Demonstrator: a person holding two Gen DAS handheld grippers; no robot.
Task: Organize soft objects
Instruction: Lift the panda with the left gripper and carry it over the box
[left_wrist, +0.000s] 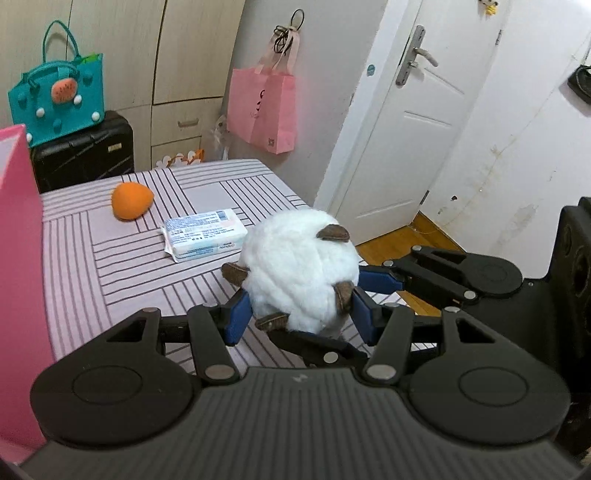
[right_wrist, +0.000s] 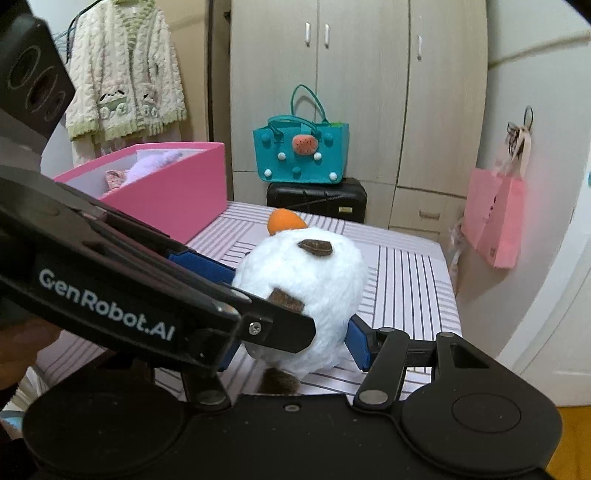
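A white fluffy plush toy with brown feet is held above the striped table. My left gripper is shut on it, its blue pads pressing both sides. My right gripper is shut on the same plush toy from the other side, crossing the left one. An orange plush lies on the table further back; it also shows behind the toy in the right wrist view. A pink box holding soft items stands at the table's left.
A tissue pack lies on the table between the orange plush and the white toy. A teal bag sits on a black suitcase behind the table. A pink bag hangs on the wall; a white door is at the right.
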